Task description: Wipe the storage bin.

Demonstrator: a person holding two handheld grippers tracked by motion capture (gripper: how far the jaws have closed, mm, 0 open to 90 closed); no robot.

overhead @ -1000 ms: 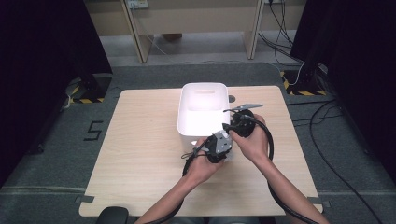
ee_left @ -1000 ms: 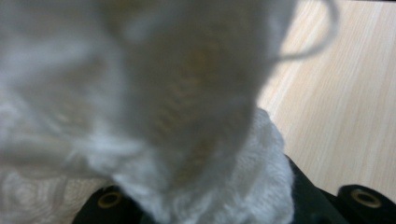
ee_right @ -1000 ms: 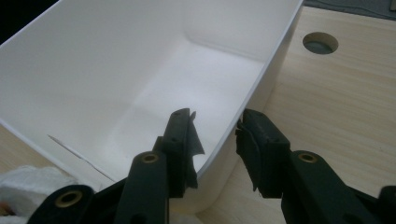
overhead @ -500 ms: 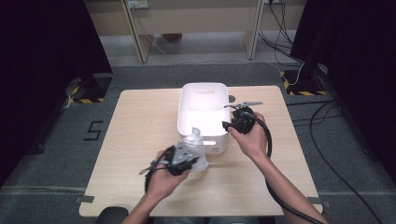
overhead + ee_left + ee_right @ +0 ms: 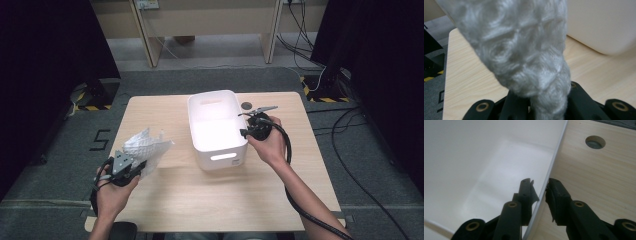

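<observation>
Since the earlier frames, the left gripper (image 5: pixel 131 167) has carried the cloth (image 5: pixel 146 148) away from the front of the bin (image 5: pixel 218 131) to the near left part of the table (image 5: pixel 210 195). The right gripper (image 5: pixel 248 131) has kept its place at the bin's right wall; its jaws have just been closing and now straddle the rim.

Left gripper: jaws narrow, clamped on a gathered end of the cloth. In the left gripper view the cloth (image 5: pixel 524 50) rises from between the jaws as a twisted neck and fans out above them. The rest of it hangs free over the table's left edge zone, well apart from the bin. Gripping the bunched end probably keeps the loose fabric under control during transfer.

Right gripper: in the right gripper view one jaw stands inside the bin (image 5: pixel 474 160) and the other outside, over the table (image 5: pixel 599 175), with the thin wall between them. The jaws are pinched on the wall. This hold most likely steadies the light bin so that it does not slide or tip while the other hand works.

The bin is white, open-topped and appears empty, standing at the table's middle toward the far edge. A round hole (image 5: pixel 595 142) in the table lies just beyond the right gripper.
</observation>
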